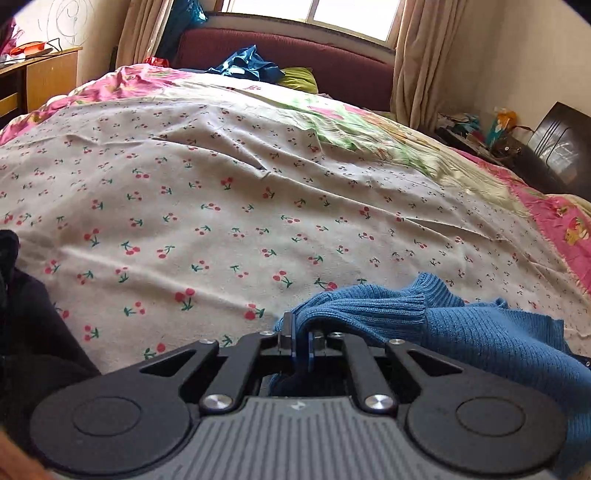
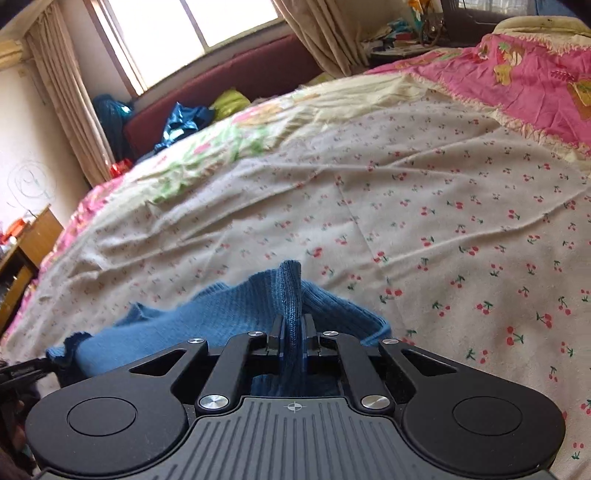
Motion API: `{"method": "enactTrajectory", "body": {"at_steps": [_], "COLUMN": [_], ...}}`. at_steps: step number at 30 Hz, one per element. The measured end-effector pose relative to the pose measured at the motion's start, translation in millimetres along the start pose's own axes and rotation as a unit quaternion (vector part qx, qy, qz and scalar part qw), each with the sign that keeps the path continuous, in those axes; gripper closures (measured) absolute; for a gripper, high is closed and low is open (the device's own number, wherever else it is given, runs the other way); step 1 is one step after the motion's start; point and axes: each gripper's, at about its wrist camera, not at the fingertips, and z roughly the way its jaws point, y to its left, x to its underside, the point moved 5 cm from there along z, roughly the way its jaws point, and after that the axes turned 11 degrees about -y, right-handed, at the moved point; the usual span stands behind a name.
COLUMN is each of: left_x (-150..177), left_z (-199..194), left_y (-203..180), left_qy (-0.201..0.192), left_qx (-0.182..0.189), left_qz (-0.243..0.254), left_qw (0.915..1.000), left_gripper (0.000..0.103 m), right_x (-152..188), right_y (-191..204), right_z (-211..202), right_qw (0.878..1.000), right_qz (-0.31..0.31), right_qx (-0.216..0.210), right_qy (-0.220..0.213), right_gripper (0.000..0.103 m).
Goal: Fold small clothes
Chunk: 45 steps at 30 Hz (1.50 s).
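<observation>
A sunlit bedroom: a bed spread with a cream cherry-print sheet (image 1: 229,206), wrinkled in long shallow creases, with a pink floral quilt (image 1: 554,218) showing along its edges and a dark red headboard (image 1: 295,55) under the window (image 1: 314,14). Beige curtains (image 1: 417,62) hang at either side, and a wooden desk (image 1: 40,81) stands off to one side.

At the near edge of the sheet lies the blue knit sweater (image 1: 480,332) — ribbed, medium blue, with a tighter ribbed band along one hem that curls up off the bed. It is bunched rather than flat, its fabric rising in folds toward both tools.

The left gripper (image 1: 301,338) is clenched on a fold of the sweater's edge, the knit pinched between its narrow jaws. The right gripper (image 2: 291,334) is likewise closed on the sweater (image 2: 207,317) — a ridge of ribbed fabric stands up between its jaws. A dark garment (image 1: 26,314) sits at the left of the left wrist view.
</observation>
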Motion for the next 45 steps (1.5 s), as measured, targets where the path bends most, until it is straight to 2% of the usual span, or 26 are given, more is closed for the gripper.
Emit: {"method": "enactTrajectory", "body": {"at_steps": [4, 7, 10, 12, 15, 17, 18, 21, 23, 27, 29, 33, 35, 37, 39, 41, 43, 45], "left_x": [-5.5, -11.8, -20.9, -25.0, -23.8, -21.1, -19.9, -17.8, -18.2, -13.8, -7.9, 9.3, 19.7, 29.9, 41.5, 49.6, 52.8, 54.1], "left_z": [1.2, 5.0, 6.2, 11.8, 25.5, 26.7, 24.0, 8.7, -7.3, -36.2, -50.3, -72.6, -77.0, -74.1, -69.1, -68.7, -73.3, -75.8], "left_y": [11.0, 10.7, 3.7, 3.4, 11.0, 16.2, 17.7, 13.6, 7.1, -4.0, -14.7, -36.9, -39.8, -34.4, -20.5, -9.1, -9.4, -15.6], "left_qy": [0.009, 0.019, 0.015, 0.023, 0.046, 0.044, 0.041, 0.023, -0.004, -0.027, -0.031, -0.028, -0.02, -0.003, 0.023, 0.041, 0.04, 0.036], "left_qx": [0.011, 0.013, 0.033, 0.041, 0.011, -0.005, -0.009, -0.028, -0.037, -0.023, -0.017, 0.01, 0.016, 0.005, -0.017, -0.025, -0.021, -0.017], "left_qz": [-0.042, -0.059, -0.075, -0.103, -0.137, -0.14, -0.139, -0.091, -0.047, -0.016, 0.016, 0.069, 0.074, 0.069, 0.043, 0.019, 0.024, 0.045], "left_qw": [0.999, 0.998, 0.9966, 0.9936, 0.9895, 0.9891, 0.9894, 0.9952, 0.9982, 0.9992, 0.9993, 0.9971, 0.9969, 0.9976, 0.9987, 0.9987, 0.9987, 0.9982], "left_gripper": [0.075, 0.075, 0.074, 0.073, 0.069, 0.064, 0.06, 0.054, 0.053, 0.048, 0.048, 0.047, 0.046, 0.045, 0.045, 0.045, 0.045, 0.045], "right_x": [13.3, 11.9, 4.8, -3.0, -19.2, -24.7, -24.1, -11.8, -0.3, 24.7, 31.2, 34.3, 38.6, 46.1, 55.0, 60.5, 59.3, 54.9], "right_y": [-2.9, -1.3, -0.2, -1.9, -1.8, 0.0, 0.5, 4.2, 4.2, -7.6, -12.7, -18.2, -17.8, -16.3, -15.5, -15.0, -11.9, -6.3], "right_z": [1.9, 0.4, -7.7, -14.8, -22.5, -19.3, -18.4, -27.8, -40.3, -56.4, -61.9, -81.6, -89.6, -88.7, -81.2, -74.9, -77.5, -86.0], "right_qw": [1.0, 1.0, 1.0, 1.0, 0.999, 0.999, 0.999, 1.0, 1.0, 0.997, 0.994, 0.986, 0.982, 0.978, 0.978, 0.976, 0.976, 0.976], "right_qz": [-0.004, -0.01, 0.001, 0.019, 0.02, 0.015, 0.014, 0.001, 0.0, 0.041, 0.06, 0.107, 0.118, 0.127, 0.127, 0.134, 0.133, 0.117], "right_qx": [0.008, 0.01, 0.003, -0.004, -0.001, -0.001, 0.0, -0.014, -0.024, -0.049, -0.062, -0.099, -0.12, -0.136, -0.134, -0.135, -0.143, -0.164], "right_qy": [0.006, 0.004, -0.008, -0.018, -0.044, -0.04, -0.035, -0.012, -0.001, 0.049, 0.065, 0.078, 0.081, 0.094, 0.102, 0.107, 0.1, 0.086], "right_gripper": [0.097, 0.097, 0.097, 0.099, 0.099, 0.096, 0.089, 0.089, 0.087, 0.079, 0.076, 0.058, 0.054, 0.048, 0.048, 0.054, 0.064, 0.067]}}
